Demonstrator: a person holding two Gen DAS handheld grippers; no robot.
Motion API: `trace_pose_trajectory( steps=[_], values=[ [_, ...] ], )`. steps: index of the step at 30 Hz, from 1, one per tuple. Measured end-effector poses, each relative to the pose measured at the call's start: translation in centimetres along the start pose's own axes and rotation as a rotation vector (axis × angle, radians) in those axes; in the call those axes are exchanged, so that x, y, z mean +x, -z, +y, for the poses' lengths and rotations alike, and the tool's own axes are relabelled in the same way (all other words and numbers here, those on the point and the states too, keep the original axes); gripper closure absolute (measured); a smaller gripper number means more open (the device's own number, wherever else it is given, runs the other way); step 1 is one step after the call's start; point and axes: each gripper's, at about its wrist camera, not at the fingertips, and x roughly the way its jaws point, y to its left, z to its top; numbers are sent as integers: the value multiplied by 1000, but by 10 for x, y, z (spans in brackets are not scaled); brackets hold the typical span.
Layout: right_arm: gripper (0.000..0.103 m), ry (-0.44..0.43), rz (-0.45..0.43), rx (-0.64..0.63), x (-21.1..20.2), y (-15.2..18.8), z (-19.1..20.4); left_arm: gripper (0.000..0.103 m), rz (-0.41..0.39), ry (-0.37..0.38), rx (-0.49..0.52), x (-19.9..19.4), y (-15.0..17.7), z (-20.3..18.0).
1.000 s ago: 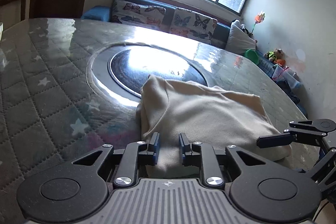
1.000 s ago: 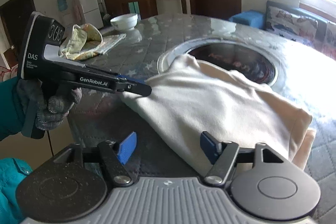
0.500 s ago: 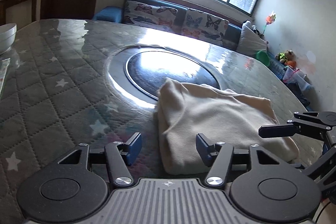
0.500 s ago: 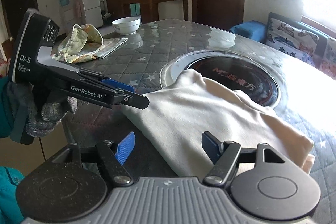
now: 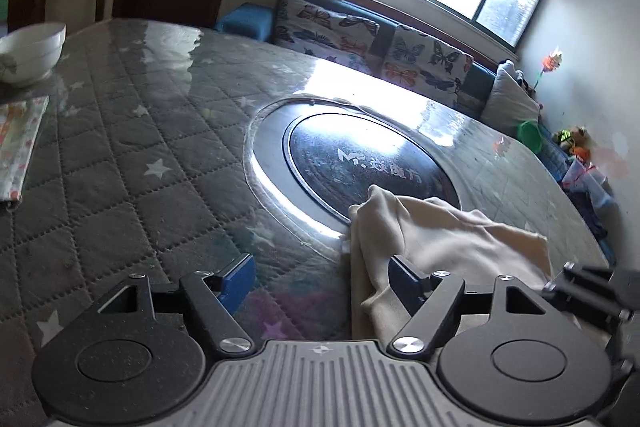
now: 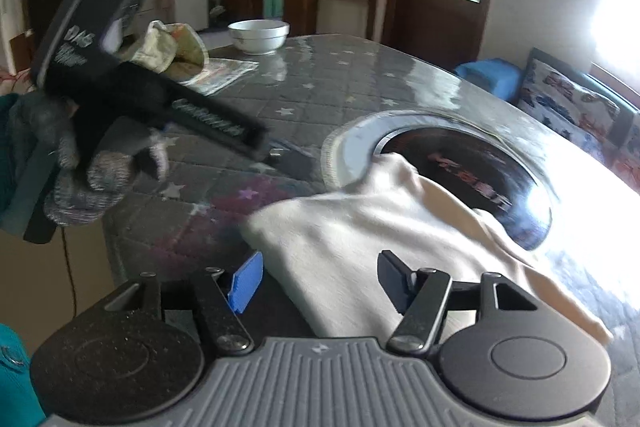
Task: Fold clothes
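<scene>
A folded cream garment (image 5: 436,239) lies on the quilted grey table, its far corner on the round dark hotplate (image 5: 360,163). My left gripper (image 5: 322,277) is open and empty, just left of the garment's near corner. In the right wrist view the garment (image 6: 372,227) lies ahead. My right gripper (image 6: 320,281) is open and empty, its jaws astride the garment's near edge. The left gripper (image 6: 256,143) shows there blurred, held by a gloved hand, left of the garment.
A white bowl (image 6: 259,35) and a patterned cloth pile (image 6: 176,47) on paper stand at the table's far side. The table's near edge (image 6: 116,251) is at the left. A sofa with butterfly cushions (image 5: 372,47) stands under the window.
My left gripper has let go of the garment's corner, opened, and swung left away from it. My right gripper has stayed open over the near edge.
</scene>
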Motion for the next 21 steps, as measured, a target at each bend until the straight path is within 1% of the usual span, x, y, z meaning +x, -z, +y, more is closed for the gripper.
trace_pose_trajectory(
  steps=[2, 7, 9, 10, 11, 13, 14, 15, 18, 21],
  values=[
    [45, -6, 2, -39, 7, -3, 10, 27, 11, 8, -19, 2, -2, 0],
    [47, -10, 11, -112, 23, -8, 29, 27, 37, 38, -70, 8, -4, 0],
    [54, -1, 18, -125, 30, -7, 33, 27, 47, 51, -98, 10, -5, 1],
    [54, 2, 21, -124, 32, -6, 34, 27, 52, 56, -112, 11, -5, 1],
    [56, 4, 23, -122, 34, -6, 34, 27, 57, 61, -126, 13, -5, 2],
    [67, 5, 14, -99, 34, -6, 32, 27, 66, 70, -152, 15, -4, 2],
    [77, 5, 10, -87, 34, -6, 30, 26, 71, 73, -163, 17, -4, 3],
    [83, -2, 3, -67, 33, -6, 27, 26, 76, 75, -173, 18, -3, 3],
    [91, -19, -19, -14, 28, -7, 20, 24, 87, 81, -212, 21, -2, 5],
    [94, -45, -42, 54, 20, -8, 10, 22, 97, 89, -256, 24, -3, 7]
  ],
)
